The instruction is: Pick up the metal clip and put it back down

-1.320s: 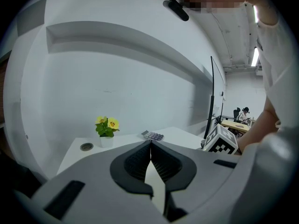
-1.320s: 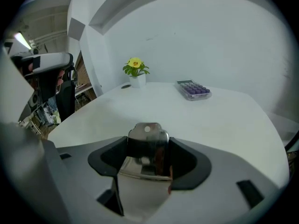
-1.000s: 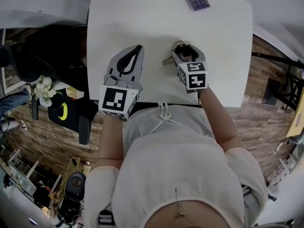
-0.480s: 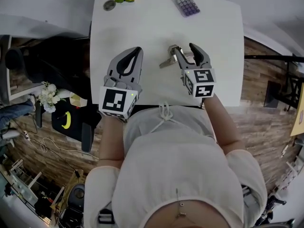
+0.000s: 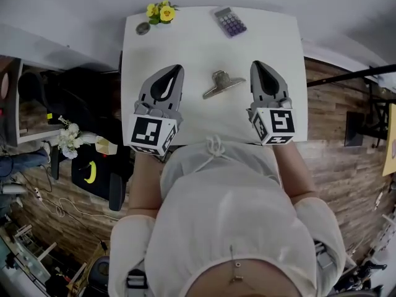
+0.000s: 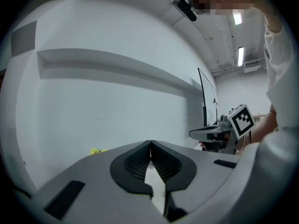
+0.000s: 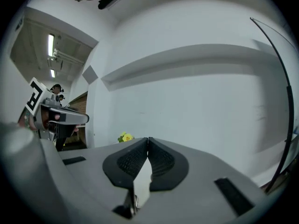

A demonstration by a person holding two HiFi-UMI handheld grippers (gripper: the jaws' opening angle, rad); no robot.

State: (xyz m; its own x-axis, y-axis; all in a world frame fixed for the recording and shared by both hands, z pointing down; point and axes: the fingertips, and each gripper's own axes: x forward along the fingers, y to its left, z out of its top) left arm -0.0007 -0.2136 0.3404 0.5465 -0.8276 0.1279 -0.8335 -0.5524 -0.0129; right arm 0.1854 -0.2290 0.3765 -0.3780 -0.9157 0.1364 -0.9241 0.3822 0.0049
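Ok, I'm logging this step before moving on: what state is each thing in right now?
metal clip: lying on the table, between the tongs, touched by neither.
left tongs: shut, empty.
right tongs: shut, just closed, nothing between them.
calculator: lying flat near the table's far edge.

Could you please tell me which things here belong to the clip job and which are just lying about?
Job: metal clip, lying on the white table; right tool, jaws just closed, empty.
Lying about: calculator; yellow flowers; small round object; left tool, shut, empty.
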